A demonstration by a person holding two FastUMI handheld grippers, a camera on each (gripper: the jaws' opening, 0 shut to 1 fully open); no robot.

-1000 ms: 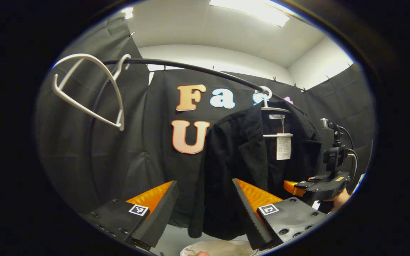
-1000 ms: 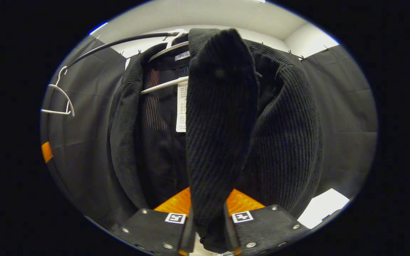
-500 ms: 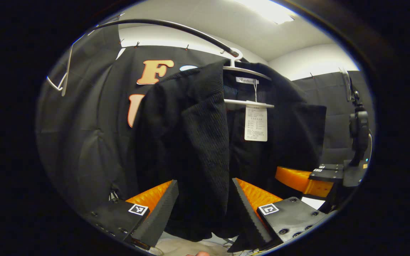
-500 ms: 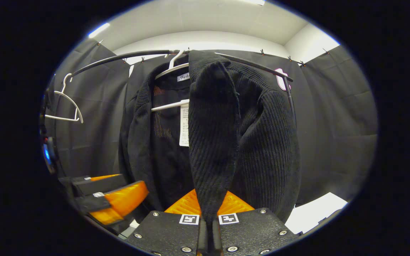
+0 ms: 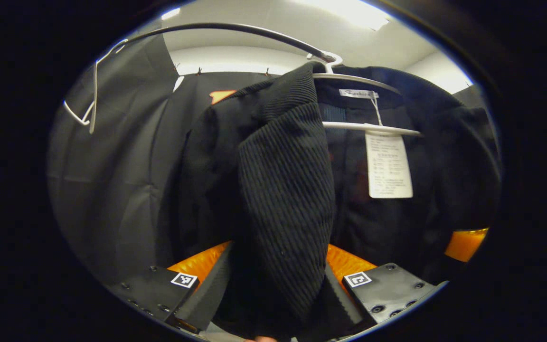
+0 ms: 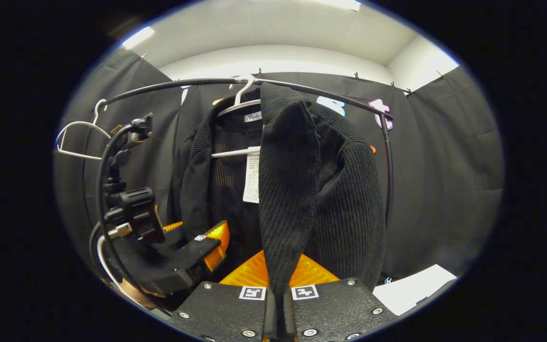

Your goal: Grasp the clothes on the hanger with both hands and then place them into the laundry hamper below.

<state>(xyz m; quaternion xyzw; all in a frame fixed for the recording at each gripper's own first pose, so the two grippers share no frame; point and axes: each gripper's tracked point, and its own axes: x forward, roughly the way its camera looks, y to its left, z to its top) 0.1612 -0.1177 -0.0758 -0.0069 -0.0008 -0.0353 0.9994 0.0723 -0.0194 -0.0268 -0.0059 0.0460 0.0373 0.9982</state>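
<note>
A black ribbed jacket (image 5: pixel 283 190) hangs on a white hanger (image 5: pixel 368 127) from a black rail (image 5: pixel 235 29). My left gripper (image 5: pixel 278 270) is open, and the jacket's left front edge hangs down between its spread orange-backed fingers (image 5: pixel 202 263). My right gripper (image 6: pixel 279 304) is shut on the jacket's (image 6: pixel 340 190) other front edge, pinching the ribbed fabric low down. In the right gripper view the left gripper (image 6: pixel 197 235) sits at the lower left of the jacket. One orange finger of the right gripper (image 5: pixel 466 243) shows at the far right, behind the jacket.
An empty white hanger (image 6: pixel 76 137) hangs on the rail (image 6: pixel 183 84) to the left of the jacket. A white label (image 5: pixel 390 164) dangles inside the collar. A white sheet (image 6: pixel 413 289) lies low at the right. Black cloth walls close in all around.
My left gripper has come in from a distance to the jacket, whose front edge now lies between its open fingers. The right gripper closed on the other edge and has stayed shut.
</note>
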